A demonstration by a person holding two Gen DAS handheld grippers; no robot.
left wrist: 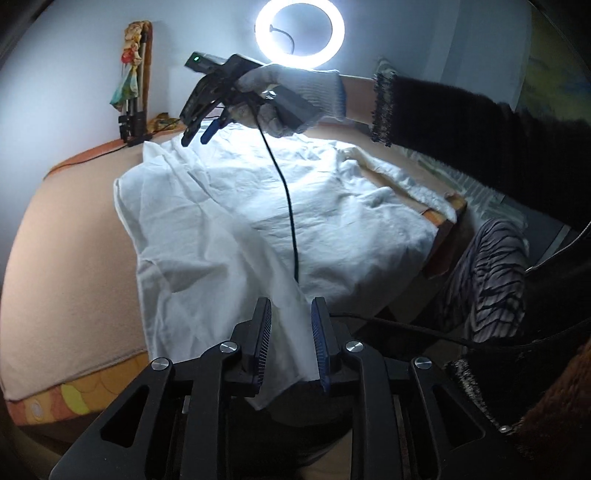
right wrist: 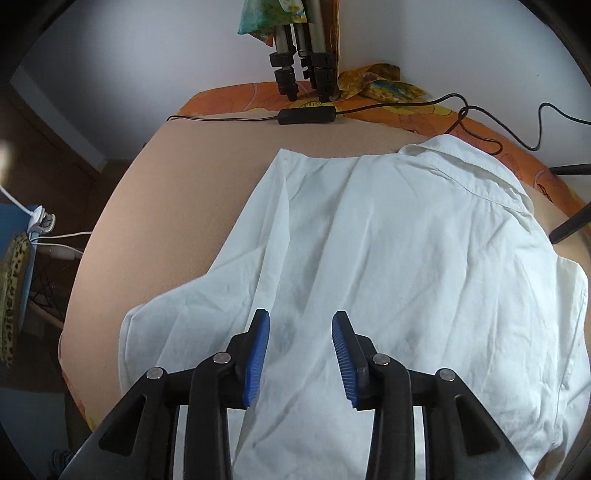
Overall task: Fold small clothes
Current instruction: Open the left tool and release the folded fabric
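A white shirt (left wrist: 236, 206) lies spread on the tan table (left wrist: 66, 258), collar at the far side in the right wrist view (right wrist: 472, 177). My left gripper (left wrist: 291, 314) is at the shirt's near edge with its jaws apart; a raised fold of the cloth runs between the fingers, and I cannot tell whether they pinch it. My right gripper (right wrist: 301, 325) hovers open above the shirt (right wrist: 388, 258), nothing between its blue pads (right wrist: 256, 354). It also shows in the left wrist view (left wrist: 197, 134), held by a gloved hand over the shirt's far corner.
A lit ring light (left wrist: 300, 31) stands behind the table. Tripod legs (right wrist: 303, 70), a black inline switch (right wrist: 306, 114) and cables (right wrist: 480, 122) lie along the far edge. A black cable (left wrist: 288, 192) hangs across the shirt. The person's striped clothing (left wrist: 491, 273) is at right.
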